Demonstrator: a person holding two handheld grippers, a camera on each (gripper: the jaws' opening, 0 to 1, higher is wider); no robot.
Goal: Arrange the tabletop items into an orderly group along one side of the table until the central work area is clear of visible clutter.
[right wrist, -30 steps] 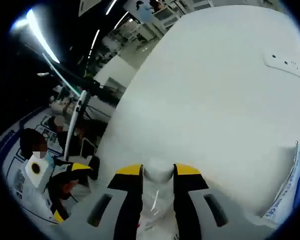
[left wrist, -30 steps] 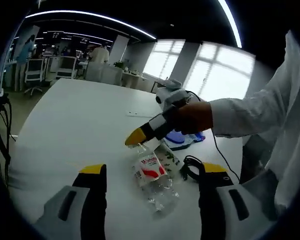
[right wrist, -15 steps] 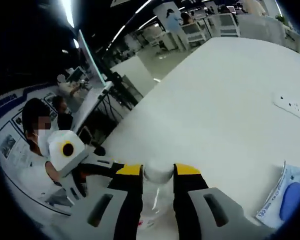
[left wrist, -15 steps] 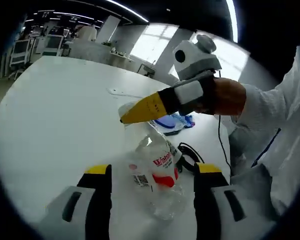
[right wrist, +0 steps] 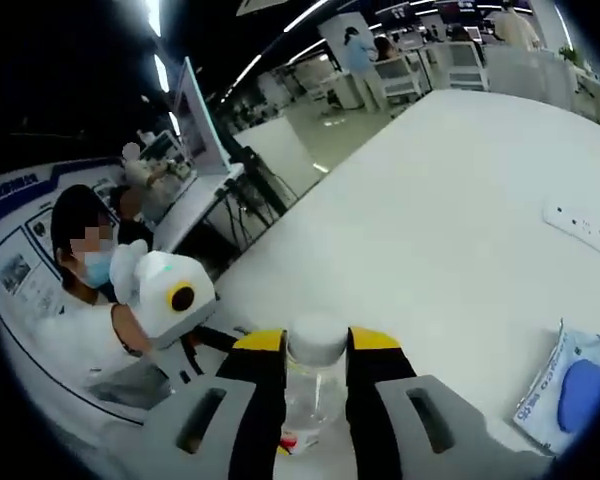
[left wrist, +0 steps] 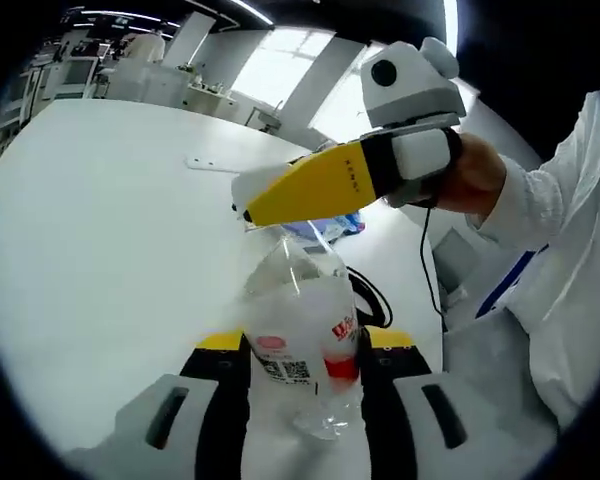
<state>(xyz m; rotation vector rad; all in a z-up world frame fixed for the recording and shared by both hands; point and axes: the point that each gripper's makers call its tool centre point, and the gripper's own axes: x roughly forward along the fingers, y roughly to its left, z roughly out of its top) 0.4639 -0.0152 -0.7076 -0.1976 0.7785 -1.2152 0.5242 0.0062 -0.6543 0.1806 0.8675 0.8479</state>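
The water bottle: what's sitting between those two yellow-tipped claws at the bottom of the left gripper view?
In the left gripper view, the clear plastic water bottle with its red-and-white label stands between the left gripper's jaws, while the right gripper clamps its neck from above.

1. White table (right wrist: 460,170): large, rounded edge.
2. White power strip (right wrist: 585,222) lies flat on it, toward the far side.
3. Blue-and-white packet (right wrist: 570,390) lies nearer than the strip, well apart from it.
4. Black cable (left wrist: 375,293) on the tabletop, just past the packet (left wrist: 325,228) from the strip (left wrist: 212,163).

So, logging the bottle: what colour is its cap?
White; the cap shows best in the right gripper view, between the right gripper's yellow tips.
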